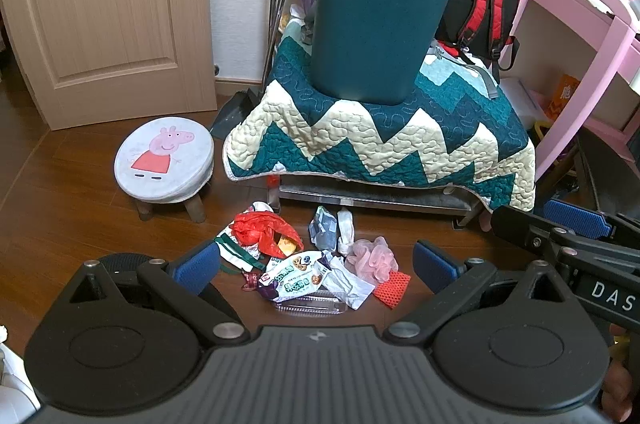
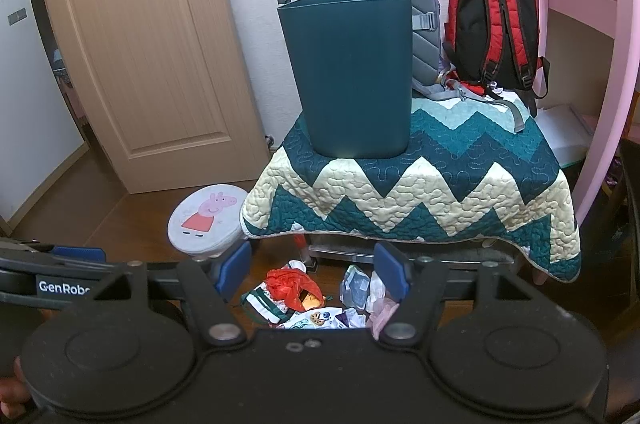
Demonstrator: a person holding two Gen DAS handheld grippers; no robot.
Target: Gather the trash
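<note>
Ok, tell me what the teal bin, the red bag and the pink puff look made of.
Teal bin: apparently rigid plastic, matte; smooth, seamless walls, thin rim. Red bag: thin plastic film, judging by glossy crumpled folds. Pink puff: likely nylon mesh, like a bath sponge; gathered ruffles.

Bare wooden floor (image 1: 80, 192) lies open left of the trash pile (image 1: 312, 264). Behind the pile, a quilt-draped low table (image 1: 380, 144) blocks the way; a small round stool (image 1: 164, 160) stands at its left, near the pile.
</note>
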